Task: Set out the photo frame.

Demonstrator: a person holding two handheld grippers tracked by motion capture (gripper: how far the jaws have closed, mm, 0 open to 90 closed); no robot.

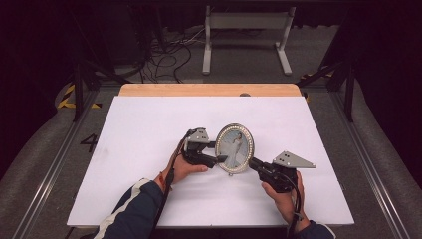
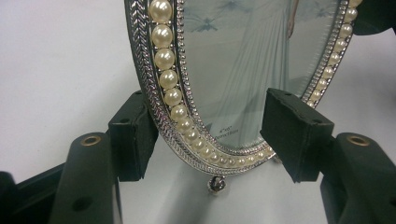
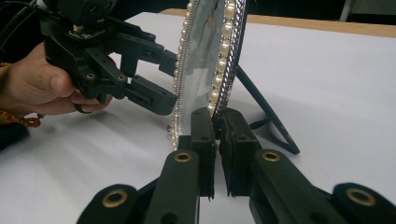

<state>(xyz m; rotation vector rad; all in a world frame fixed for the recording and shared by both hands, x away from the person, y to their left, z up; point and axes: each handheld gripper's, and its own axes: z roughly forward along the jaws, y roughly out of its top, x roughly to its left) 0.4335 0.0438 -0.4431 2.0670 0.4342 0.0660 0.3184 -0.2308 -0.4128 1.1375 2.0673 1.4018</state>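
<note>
Pinching the lower rim of the oval picture frame [image 3: 210,65] edge-on, the right gripper [image 3: 215,135] had its two pads clenched on the thin metal border, one pad against the glass face and one against the back. That grip seemed meant to keep the frame upright on the white table [image 1: 149,129], since its folding back leg [image 3: 266,112] was swung out behind and resting on the surface.

The left gripper [image 2: 215,135] was not yet gripping. Its jaws straddled the bottom curve of the frame from the other side, one pad behind the pearl-trimmed rim and the other in front of the glass, with a clear gap on both sides. In the left gripper view the frame's lower edge sat between the pads, slightly nearer the left one, and a small metal foot [image 2: 217,184] hung just below the rim. The jaws looked placed to take a second hold low on the border, where the metal is stiffest and the glass is not pressed.

From above, the frame [image 1: 235,148] stood near the middle of the table, face toward the person, between the two grippers. The left hand [image 1: 185,168] came in from its left and the right hand [image 1: 283,194] from its lower right, both low and close to the tabletop.
</note>
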